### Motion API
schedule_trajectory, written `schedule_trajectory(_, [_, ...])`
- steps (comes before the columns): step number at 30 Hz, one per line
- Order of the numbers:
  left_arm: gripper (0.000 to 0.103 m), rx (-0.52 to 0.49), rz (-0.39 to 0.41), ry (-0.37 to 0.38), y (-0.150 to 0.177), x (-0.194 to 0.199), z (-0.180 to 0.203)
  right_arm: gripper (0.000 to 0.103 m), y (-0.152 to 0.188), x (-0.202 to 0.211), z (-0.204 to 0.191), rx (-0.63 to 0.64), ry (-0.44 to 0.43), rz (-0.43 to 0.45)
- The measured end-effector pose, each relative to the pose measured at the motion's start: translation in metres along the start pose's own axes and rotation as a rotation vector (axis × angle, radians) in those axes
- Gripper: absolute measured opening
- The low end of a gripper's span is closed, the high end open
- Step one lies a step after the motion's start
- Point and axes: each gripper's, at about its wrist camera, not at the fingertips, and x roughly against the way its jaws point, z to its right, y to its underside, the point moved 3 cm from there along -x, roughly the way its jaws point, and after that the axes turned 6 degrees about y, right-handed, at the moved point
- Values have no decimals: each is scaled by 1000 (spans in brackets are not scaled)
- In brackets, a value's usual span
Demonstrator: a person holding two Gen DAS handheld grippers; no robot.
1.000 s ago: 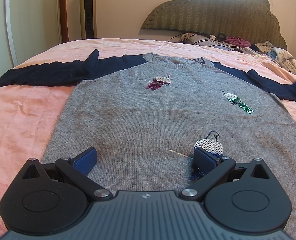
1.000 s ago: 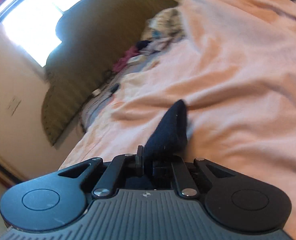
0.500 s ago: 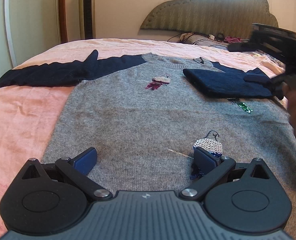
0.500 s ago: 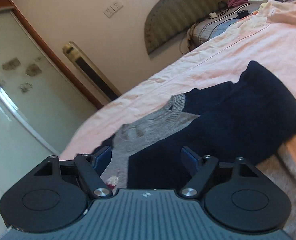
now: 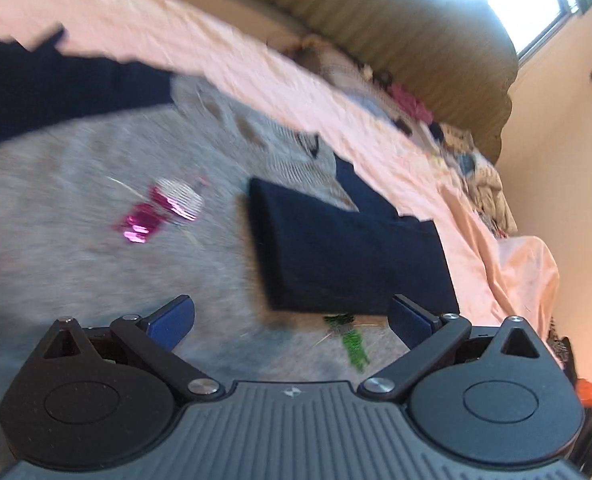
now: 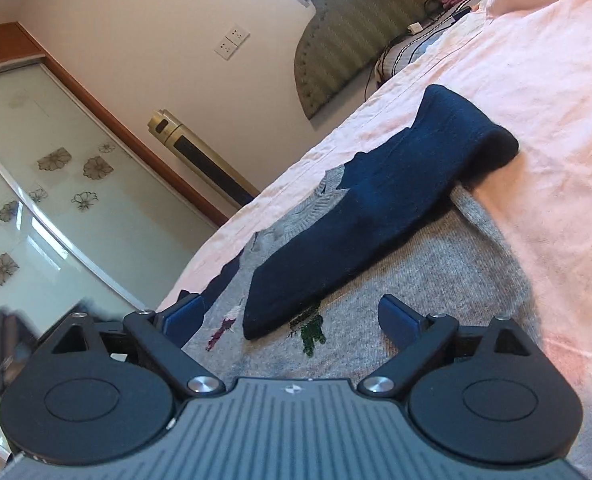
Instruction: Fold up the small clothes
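A grey sweater (image 5: 76, 208) (image 6: 428, 280) with navy sleeves and sequin patches lies flat on the pink bed. Its right navy sleeve (image 5: 344, 252) (image 6: 376, 216) is folded across the chest. The other navy sleeve (image 5: 36, 88) stretches out flat at the upper left of the left wrist view. My left gripper (image 5: 292, 320) hovers open over the sweater, just short of the folded sleeve, nothing between its fingers. My right gripper (image 6: 292, 316) is still opening; its jaws stand wide above the sweater with the sleeve's cuff end lying loose ahead of them, untouched.
The pink bedspread (image 6: 536, 80) covers the bed. A padded headboard (image 5: 416, 40) stands behind, with a pile of loose clothes and cables (image 5: 476, 172) at the bed's head. A tower fan (image 6: 200, 156) and a glass wardrobe door (image 6: 36, 208) stand by the wall.
The right gripper carried the navy sleeve over the sweater's chest, let go and drew back, open. The left gripper swung toward the folded sleeve and rolled, tilting its view.
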Motion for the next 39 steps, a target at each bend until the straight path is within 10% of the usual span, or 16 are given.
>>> schedule_trajectory(4, [94, -129, 21, -100, -8, -34, 23, 93, -2, 2, 4, -36, -29, 6])
schedule_trajectory(5, [74, -176, 34, -136, -7, -40, 31, 93, -2, 1, 5, -40, -33, 6])
schedule_trajectory(6, [25, -224, 31, -183, -7, -45, 36, 93, -2, 0, 5, -43, -36, 7])
schedule_trajectory(7, [14, -269, 20, -252, -8, -52, 39, 93, -2, 0, 6, -44, -38, 7])
schedule_trajectory(16, [6, -419, 207, -372, -42, 5, 46, 95, 0, 0, 3, -29, -37, -2])
schedule_trajectory(21, [6, -371, 134, -539, -42, 2, -13, 98, 0, -2, -1, -7, -31, -9])
schedule_trajectory(28, [17, -387, 265, -567, -30, 30, -7, 98, 0, -1, 0, -4, -31, -6])
schedule_trajectory(32, [103, -421, 419, -359, -27, 46, 15, 99, -10, 9, -2, -48, 14, 54])
schedule_trajectory(39, [102, -321, 183, -327, -28, -16, -25, 102, -82, -65, -45, 289, 238, 15])
